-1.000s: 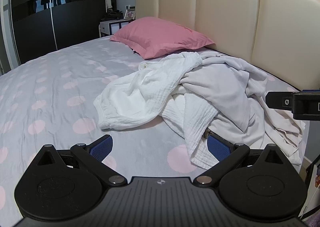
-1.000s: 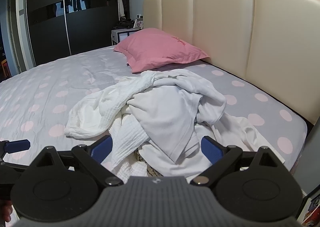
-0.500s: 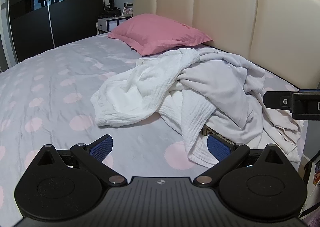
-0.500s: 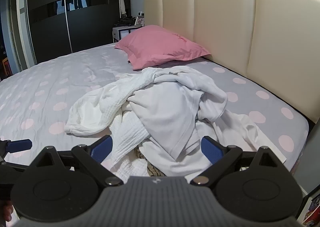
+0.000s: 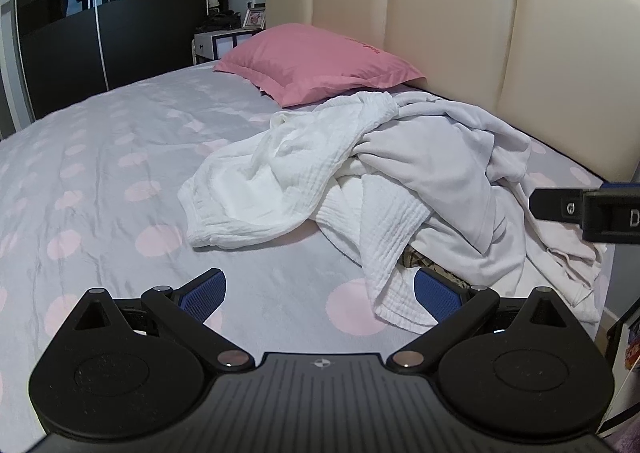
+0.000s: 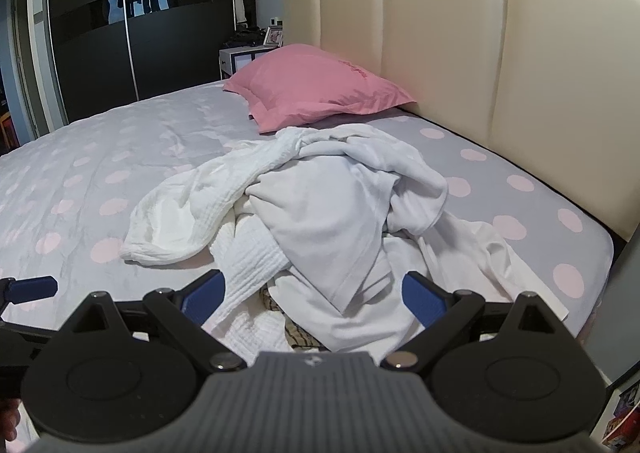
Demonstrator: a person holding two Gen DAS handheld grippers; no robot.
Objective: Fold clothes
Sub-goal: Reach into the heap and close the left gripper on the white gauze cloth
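- A tangled heap of white and pale grey clothes (image 5: 380,181) lies on the grey bed sheet with pink polka dots (image 5: 120,157), near the cream padded headboard (image 5: 448,21) and just in front of the pink pillow (image 5: 316,61); nothing is folded yet.
- The left hand-held gripper (image 5: 320,289) hovers over the sheet with its blue-padded jaws spread wide and nothing between them; the hem of the crinkled white muslin garment (image 5: 256,189) hangs just ahead of its right finger.
- The right hand-held gripper (image 6: 312,291) is likewise wide apart and empty, poised above the near edge of the heap, where the smooth pale grey jersey garment (image 6: 328,221) drapes over the rest.
- Judging by the drape, these are light, limp fabrics: they will sag from any single hold and drag neighbours along, since sleeves and bodies are wound together.
- The muslin looks grippy and loosely woven, easy to pinch; the jersey looks smoother and may slip from a shallow bite.
- Best holds appear to be edges: the grey garment's pointed hem corner (image 6: 344,303) nearest the right jaws, or the muslin's cuff-like end (image 5: 212,237) lying free on the sheet.
- A small patch of brown patterned cloth (image 6: 296,329) peeks from under the heap; what it is cannot be told.
- The sheet to the left offers room to spread one piece out.
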